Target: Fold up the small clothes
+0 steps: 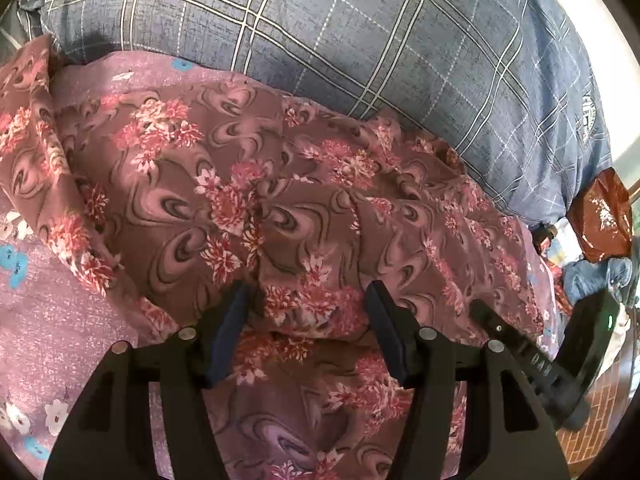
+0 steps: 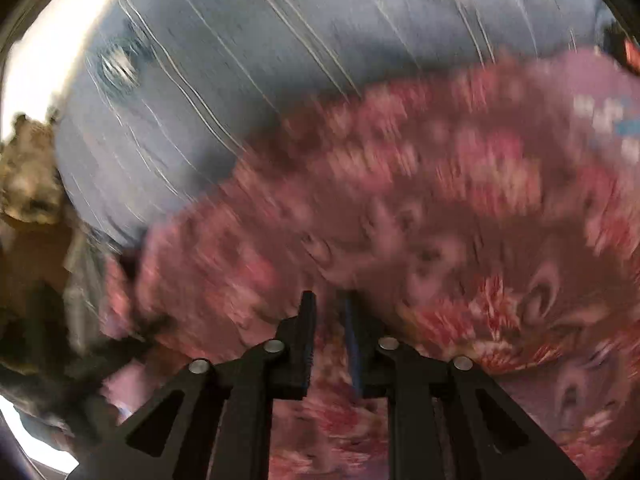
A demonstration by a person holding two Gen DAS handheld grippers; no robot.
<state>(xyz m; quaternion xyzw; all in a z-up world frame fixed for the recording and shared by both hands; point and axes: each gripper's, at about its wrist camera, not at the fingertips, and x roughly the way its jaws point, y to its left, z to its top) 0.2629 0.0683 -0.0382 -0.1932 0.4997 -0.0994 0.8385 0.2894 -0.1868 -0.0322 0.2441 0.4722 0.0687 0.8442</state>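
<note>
my left gripper (image 1: 306, 300) sits low over the floral garment (image 1: 248, 200), its jaws spread wide with a raised fold of the cloth lying between the blue-padded fingers (image 1: 230, 320) — nothing is pinched there. the garment, brown-mauve with pink flowers and swirls, lies crumpled across the purple bedsheet (image 1: 48, 312), which shows white and blue blossoms at my left. off to the right, my right gripper (image 1: 536, 356) pokes into the left view as a dark shape at the garment's edge. in the right wrist view my right gripper (image 2: 330, 308) has its jaws drawn narrow with only a slim gap, and the same floral cloth (image 2: 440, 220) fills the space around them; the picture is smeared, so i cannot tell whether cloth is actually caught. farther back, past the garment, lies the blue plaid pillow (image 1: 360, 32) — and at the far right edge a shiny brown packet (image 1: 600, 216).
</note>
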